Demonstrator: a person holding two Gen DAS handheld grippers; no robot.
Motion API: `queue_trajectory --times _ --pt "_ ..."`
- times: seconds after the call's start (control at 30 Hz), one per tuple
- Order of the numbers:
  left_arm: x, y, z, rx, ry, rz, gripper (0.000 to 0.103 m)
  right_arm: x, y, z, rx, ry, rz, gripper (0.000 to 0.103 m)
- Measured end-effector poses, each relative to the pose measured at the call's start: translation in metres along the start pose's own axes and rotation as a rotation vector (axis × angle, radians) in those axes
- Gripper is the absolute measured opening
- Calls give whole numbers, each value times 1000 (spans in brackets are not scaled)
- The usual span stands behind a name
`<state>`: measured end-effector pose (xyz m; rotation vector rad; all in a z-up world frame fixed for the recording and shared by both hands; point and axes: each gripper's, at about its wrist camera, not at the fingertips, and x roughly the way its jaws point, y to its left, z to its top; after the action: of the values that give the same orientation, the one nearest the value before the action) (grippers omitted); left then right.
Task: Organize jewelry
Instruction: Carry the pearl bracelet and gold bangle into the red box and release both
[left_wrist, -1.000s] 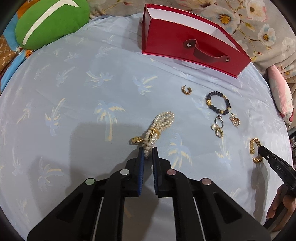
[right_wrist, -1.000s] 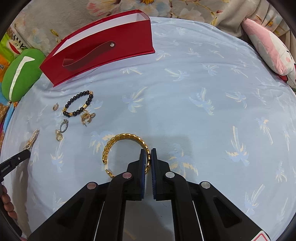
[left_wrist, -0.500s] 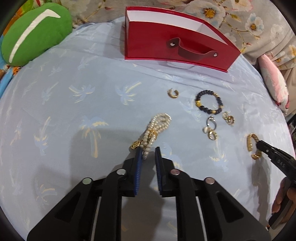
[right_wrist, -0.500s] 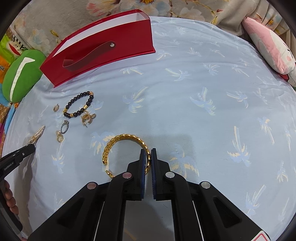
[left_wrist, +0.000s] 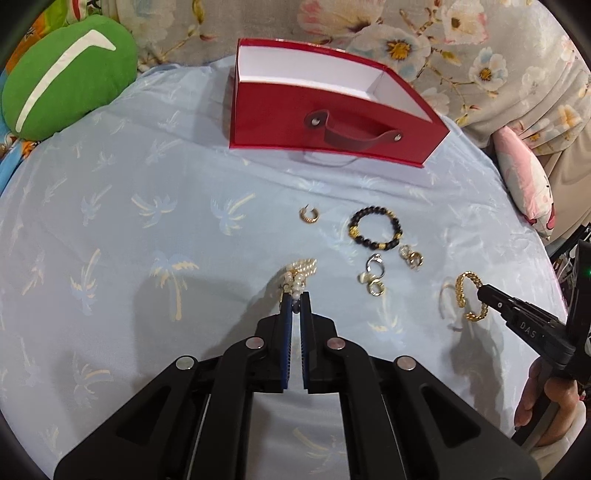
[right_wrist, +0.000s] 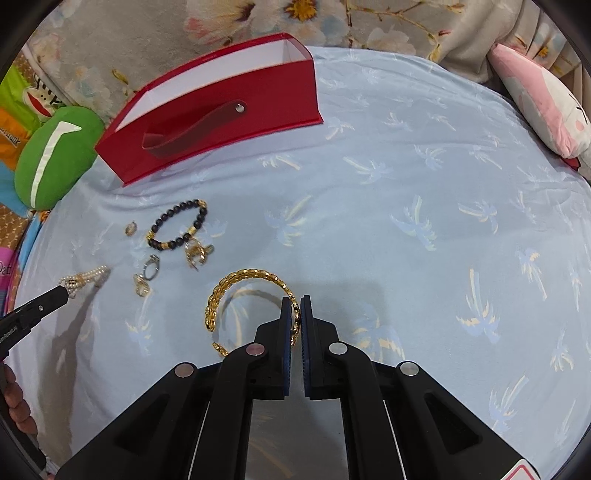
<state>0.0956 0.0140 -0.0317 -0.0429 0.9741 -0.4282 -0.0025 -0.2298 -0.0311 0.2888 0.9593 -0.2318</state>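
My left gripper (left_wrist: 294, 301) is shut on one end of the pearl bracelet (left_wrist: 301, 275), which hangs just above the blue palm-print cloth. My right gripper (right_wrist: 295, 306) is shut on the gold chain bangle (right_wrist: 240, 280), tilted up off the cloth. The open red box (left_wrist: 332, 125) with a strap handle stands at the back. Between the grippers lie a black bead bracelet (left_wrist: 373, 227), a gold hoop earring (left_wrist: 308, 215), a silver ring (left_wrist: 375, 264) and small gold pieces (left_wrist: 412, 257). The right gripper (left_wrist: 480, 295) and bangle (left_wrist: 467, 299) also show in the left wrist view.
A green cushion (left_wrist: 62, 74) sits at the back left and a pink plush pillow (right_wrist: 546, 107) at the right edge. Flowered fabric (left_wrist: 443, 48) lies behind the box. A person's hand (left_wrist: 546, 402) holds the right gripper's handle.
The left jaws closed on the pearl bracelet's end and lifted it, so it bunched up off the cloth. The right gripper kept its hold on the gold bangle and raised it slightly.
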Motion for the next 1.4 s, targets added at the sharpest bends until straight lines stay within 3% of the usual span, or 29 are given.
queue_trajectory --times 0.37,0.8,1.13,1.4 --pt "-46 -17 28 29 -115 -2 3 -37 17 23 -23 -97 64 4" --pt "-88 -40 92 77 -296 -7 3 -71 39 80 -66 -248 118 4" --pt "-88 -49 151 99 -396 0 3 -81 53 146 -91 -358 136 4" --pt "-56 -53 214 106 -430 26 3 -55 64 214 -112 -389 121 4"
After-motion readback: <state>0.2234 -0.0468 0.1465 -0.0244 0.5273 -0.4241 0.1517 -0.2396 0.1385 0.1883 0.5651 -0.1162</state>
